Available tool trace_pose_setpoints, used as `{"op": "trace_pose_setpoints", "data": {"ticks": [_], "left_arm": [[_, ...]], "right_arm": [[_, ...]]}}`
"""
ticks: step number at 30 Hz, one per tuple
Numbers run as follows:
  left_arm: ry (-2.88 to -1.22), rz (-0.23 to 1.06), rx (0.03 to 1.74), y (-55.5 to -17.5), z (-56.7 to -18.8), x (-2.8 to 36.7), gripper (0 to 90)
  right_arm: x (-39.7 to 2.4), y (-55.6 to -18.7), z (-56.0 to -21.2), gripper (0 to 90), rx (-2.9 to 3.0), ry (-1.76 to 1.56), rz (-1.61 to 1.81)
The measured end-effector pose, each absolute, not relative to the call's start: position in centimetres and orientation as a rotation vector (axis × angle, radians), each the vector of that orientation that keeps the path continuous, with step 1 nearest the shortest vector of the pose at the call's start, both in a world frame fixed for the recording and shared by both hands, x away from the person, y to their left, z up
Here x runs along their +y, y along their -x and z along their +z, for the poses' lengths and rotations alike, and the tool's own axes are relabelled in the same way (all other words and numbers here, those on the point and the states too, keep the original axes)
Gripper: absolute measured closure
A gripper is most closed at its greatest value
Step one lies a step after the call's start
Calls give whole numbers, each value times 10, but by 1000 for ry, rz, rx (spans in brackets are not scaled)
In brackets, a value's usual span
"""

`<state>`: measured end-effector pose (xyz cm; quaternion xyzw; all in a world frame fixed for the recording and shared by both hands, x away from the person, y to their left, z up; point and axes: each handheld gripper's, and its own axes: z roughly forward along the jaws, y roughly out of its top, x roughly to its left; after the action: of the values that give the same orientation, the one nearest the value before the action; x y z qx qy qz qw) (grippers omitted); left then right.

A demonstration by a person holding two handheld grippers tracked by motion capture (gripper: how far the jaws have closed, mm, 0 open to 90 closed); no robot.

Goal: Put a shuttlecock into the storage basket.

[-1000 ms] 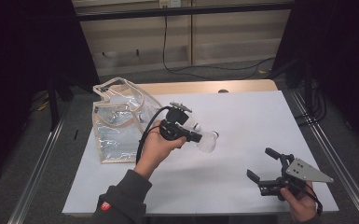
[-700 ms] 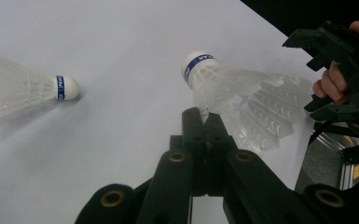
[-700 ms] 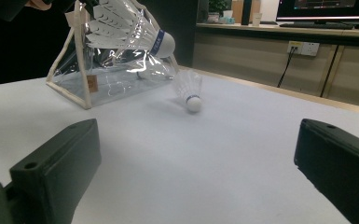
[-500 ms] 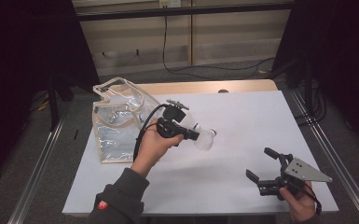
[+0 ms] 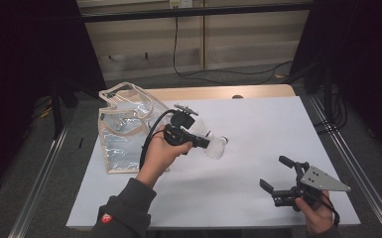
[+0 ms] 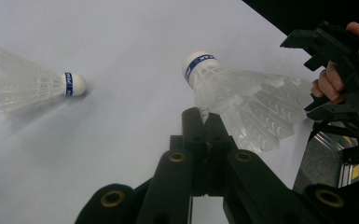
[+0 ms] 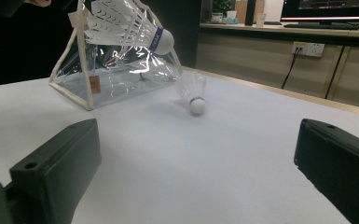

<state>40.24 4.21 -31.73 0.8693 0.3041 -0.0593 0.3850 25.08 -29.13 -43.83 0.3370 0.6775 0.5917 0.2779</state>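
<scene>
Your left gripper (image 6: 204,122): jaws clamped on shuttlecock (image 6: 242,95) feathers. Second shuttlecock (image 6: 32,86) beyond fingertips, well apart. Your right gripper (image 5: 277,178): jaws wide apart, nothing between.

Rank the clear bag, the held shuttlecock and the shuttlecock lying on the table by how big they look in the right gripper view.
1. Clear bag, largest.
2. Held shuttlecock, up in front of the bag.
3. Shuttlecock lying on the table, smallest.
The two shuttlecocks look like the same kind, so the gap between them may come from distance to the camera.

place: lab or office | cues: white table (image 5: 258,134), monitor (image 7: 328,4), wall socket (image 7: 307,48)
</scene>
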Motion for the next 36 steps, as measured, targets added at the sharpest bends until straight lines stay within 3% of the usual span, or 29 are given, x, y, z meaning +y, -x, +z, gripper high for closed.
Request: {"op": "trace_pose_setpoints", "data": {"ticks": [36], "left_arm": [[-2196,-136,805,-406,-301,59,900]], "right_arm": [[-291,-251,-438,2,1822,-904,1589]]}}
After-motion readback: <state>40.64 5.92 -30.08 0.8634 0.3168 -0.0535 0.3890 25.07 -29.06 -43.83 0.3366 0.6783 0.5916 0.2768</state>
